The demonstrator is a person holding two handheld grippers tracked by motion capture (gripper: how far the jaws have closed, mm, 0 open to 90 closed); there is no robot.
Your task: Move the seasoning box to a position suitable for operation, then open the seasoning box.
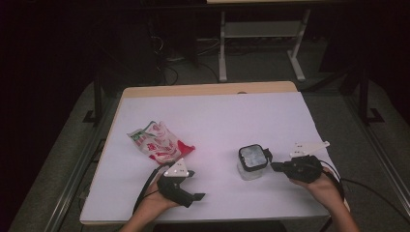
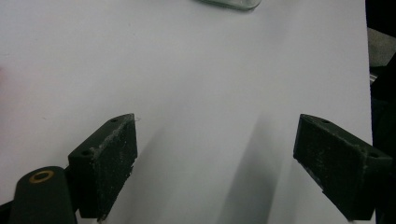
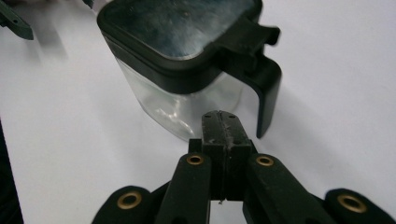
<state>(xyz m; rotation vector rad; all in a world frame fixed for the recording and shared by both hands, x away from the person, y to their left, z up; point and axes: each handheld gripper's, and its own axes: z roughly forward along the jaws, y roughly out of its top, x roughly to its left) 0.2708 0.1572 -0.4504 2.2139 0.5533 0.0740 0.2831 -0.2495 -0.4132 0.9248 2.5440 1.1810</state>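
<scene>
Clear jar (image 1: 252, 163) with black lid and side handle, upright on the white table (image 1: 212, 116), right of centre and near the front edge. Right gripper (image 1: 276, 166) just beside the handle side, fingers (image 3: 221, 135) clenched together on nothing, tips level with the glass wall next to the handle (image 3: 266, 93); cannot tell if touching. Probably set low and closed so as to slip in beside the handle or nudge the jar, not to clamp the lid. Left gripper (image 1: 191, 185) well apart from the jar, near the front edge, fingers (image 2: 109, 163) released wide over bare table, jar base just at the top of its view; likely waiting to steady the jar. Red-and-white snack bag (image 1: 159, 142) crumpled, lying left of centre, just beyond the left gripper, apart from the jar. Nothing between grippers and jar; bag out of the way. Dark floor, desk legs and cables beyond the table.
</scene>
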